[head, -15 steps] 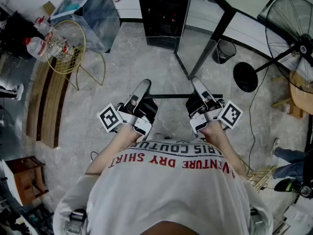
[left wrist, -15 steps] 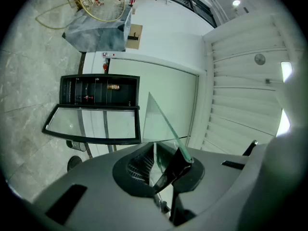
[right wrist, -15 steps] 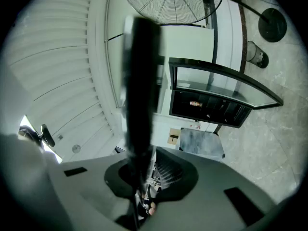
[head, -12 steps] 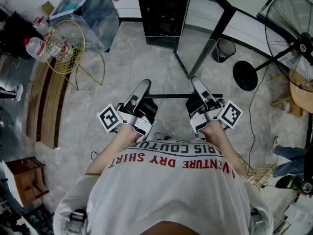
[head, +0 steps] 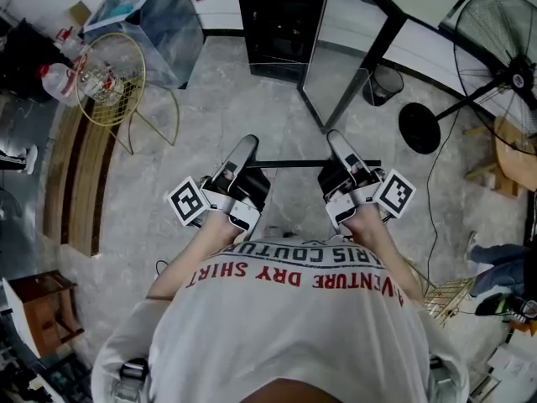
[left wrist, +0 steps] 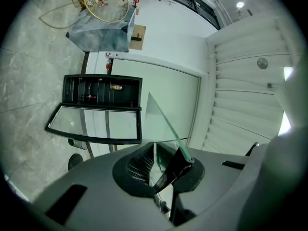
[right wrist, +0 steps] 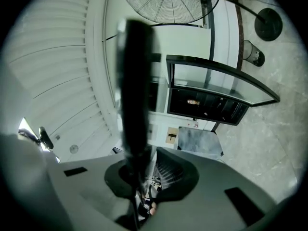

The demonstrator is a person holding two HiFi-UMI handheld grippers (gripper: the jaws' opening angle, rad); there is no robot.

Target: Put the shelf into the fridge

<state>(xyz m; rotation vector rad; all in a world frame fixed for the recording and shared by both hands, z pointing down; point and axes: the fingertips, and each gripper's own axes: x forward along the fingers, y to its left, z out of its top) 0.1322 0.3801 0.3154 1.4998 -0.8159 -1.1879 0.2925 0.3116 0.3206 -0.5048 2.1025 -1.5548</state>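
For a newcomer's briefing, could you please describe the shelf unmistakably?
Find the black fridge with its glass door open. Before it, the left gripper and right gripper hold a clear glass shelf; unlike the framed door, it has one black edge bar.

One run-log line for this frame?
left gripper: shut on shelf | right gripper: shut on shelf | shelf: held between both, not yet in fridge | fridge: ahead, door open

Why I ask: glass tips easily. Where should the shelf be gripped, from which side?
Grip the shelf by its black-trimmed near edge, from that side, near each end: the pane is thin, flat, wide. The left hand-held gripper and right hand-held gripper hold it so.
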